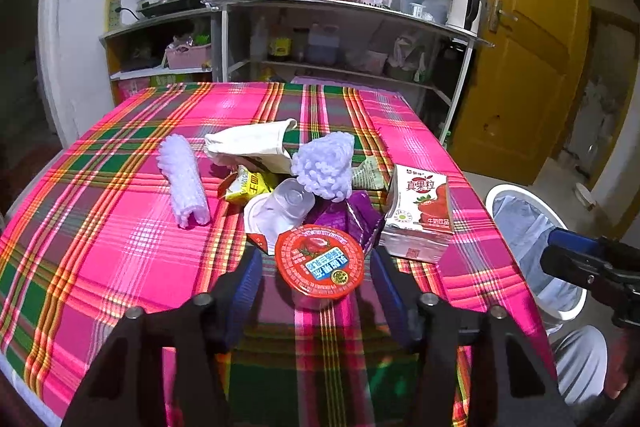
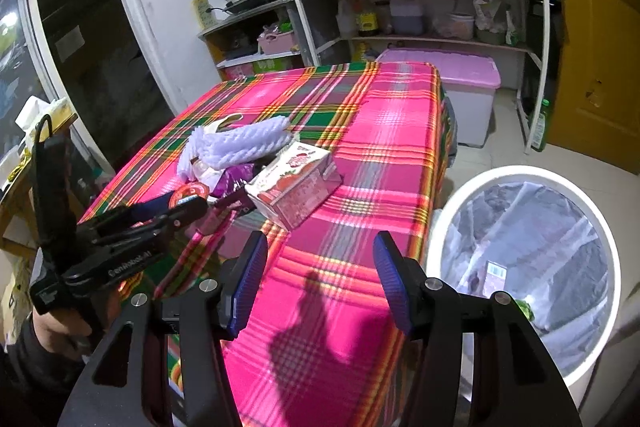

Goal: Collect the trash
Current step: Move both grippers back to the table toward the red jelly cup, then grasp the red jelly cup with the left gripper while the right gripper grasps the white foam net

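A pile of trash lies on the plaid table [image 1: 120,247]: a red-lidded jelly cup [image 1: 319,262], a strawberry milk carton [image 1: 420,215], a clear plastic cup [image 1: 286,207], a purple wrapper [image 1: 352,215], a yellow wrapper [image 1: 248,185] and two white foam nets [image 1: 182,181]. My left gripper [image 1: 316,279] is open, its fingers on either side of the jelly cup. My right gripper [image 2: 320,279] is open and empty above the table's near right edge, left of the white bin [image 2: 520,267]. The carton [image 2: 296,187] lies ahead of it.
The white bin, lined with a bag, stands on the floor right of the table and holds some trash. A folded white cloth [image 1: 252,143] lies behind the pile. Shelves [image 1: 340,39] with bottles stand beyond the table, a pink-lidded box [image 2: 460,87] below, a yellow door [image 1: 532,47] at right.
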Motion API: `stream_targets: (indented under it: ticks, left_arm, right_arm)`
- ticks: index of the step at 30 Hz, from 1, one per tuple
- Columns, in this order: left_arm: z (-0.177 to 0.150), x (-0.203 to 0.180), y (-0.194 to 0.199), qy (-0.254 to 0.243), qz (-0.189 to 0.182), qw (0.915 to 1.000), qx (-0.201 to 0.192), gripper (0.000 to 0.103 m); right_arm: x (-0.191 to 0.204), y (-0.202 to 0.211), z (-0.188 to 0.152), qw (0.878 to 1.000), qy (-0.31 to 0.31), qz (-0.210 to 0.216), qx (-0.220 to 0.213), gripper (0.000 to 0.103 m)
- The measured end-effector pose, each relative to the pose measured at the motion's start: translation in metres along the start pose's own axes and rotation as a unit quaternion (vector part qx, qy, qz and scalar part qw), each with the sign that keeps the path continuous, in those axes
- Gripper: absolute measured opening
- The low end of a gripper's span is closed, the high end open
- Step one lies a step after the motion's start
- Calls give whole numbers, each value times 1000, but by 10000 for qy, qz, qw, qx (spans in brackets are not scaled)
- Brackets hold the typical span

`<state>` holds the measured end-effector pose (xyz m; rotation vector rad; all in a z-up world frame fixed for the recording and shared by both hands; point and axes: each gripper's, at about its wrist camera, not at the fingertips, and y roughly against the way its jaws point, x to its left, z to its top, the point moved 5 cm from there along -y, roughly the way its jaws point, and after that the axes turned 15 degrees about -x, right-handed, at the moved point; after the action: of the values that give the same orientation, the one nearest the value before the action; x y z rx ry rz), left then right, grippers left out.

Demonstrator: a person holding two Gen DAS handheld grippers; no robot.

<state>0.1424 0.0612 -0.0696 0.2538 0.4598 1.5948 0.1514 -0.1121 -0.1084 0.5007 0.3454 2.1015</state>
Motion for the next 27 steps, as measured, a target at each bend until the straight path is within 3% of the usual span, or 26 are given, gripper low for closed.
stream_targets:
  ticks: [14, 27]
  left_arm:
    - [4, 23, 22, 233, -35, 9995, -201, 46]
    - [5, 55, 36, 445, 74, 9985, -314, 46]
  right_arm:
    - [47, -48, 25, 9991, -27, 411, 130, 56]
    - [79, -111, 48, 9975, -351, 506, 348, 51]
